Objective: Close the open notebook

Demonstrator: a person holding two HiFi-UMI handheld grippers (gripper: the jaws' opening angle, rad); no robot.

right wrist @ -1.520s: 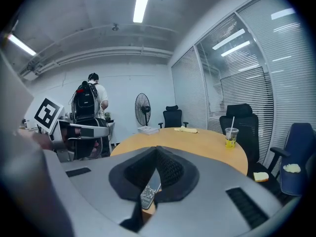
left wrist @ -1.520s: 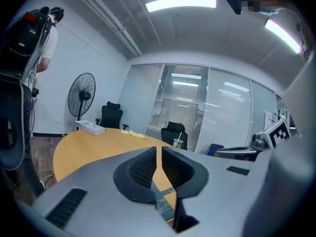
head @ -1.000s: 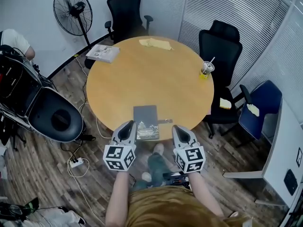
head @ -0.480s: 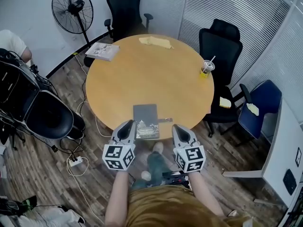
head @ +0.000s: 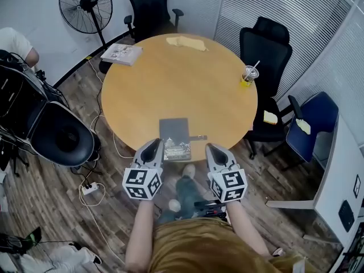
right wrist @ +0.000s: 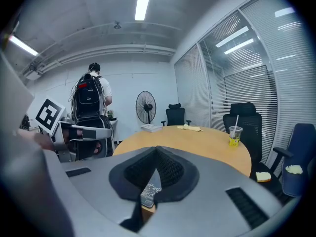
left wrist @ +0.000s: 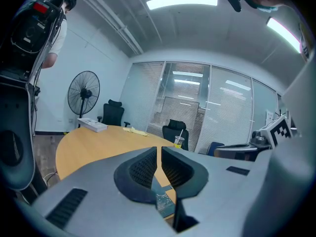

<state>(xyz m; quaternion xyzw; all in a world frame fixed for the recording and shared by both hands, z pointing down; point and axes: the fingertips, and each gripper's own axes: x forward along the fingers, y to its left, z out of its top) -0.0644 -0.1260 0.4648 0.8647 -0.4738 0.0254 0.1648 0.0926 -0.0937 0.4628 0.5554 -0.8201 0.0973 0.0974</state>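
A dark grey notebook (head: 174, 137) lies flat near the front edge of the round wooden table (head: 170, 84), with a pale printed picture on the half closest to me. A small dark strip (head: 198, 137) sticks out at its right side. My left gripper (head: 152, 145) hovers just off the table edge at the notebook's near left corner, its jaws shut and holding nothing. My right gripper (head: 211, 147) is level with it to the right of the notebook, also shut and holding nothing. The notebook (left wrist: 163, 202) shows under the left gripper (left wrist: 159, 152), and the notebook (right wrist: 147, 194) under the right gripper (right wrist: 157, 150).
On the table stand a drink cup with a straw (head: 248, 74) at the right, a yellow cloth (head: 185, 42) at the far edge and a stack of papers (head: 121, 53) at the far left. Black chairs (head: 264, 47), a blue chair (head: 313, 124) and a fan (head: 85, 4) ring the table.
The head view has shifted a little, so everything sits slightly higher in the picture. Both grippers and the notebook keep their places.
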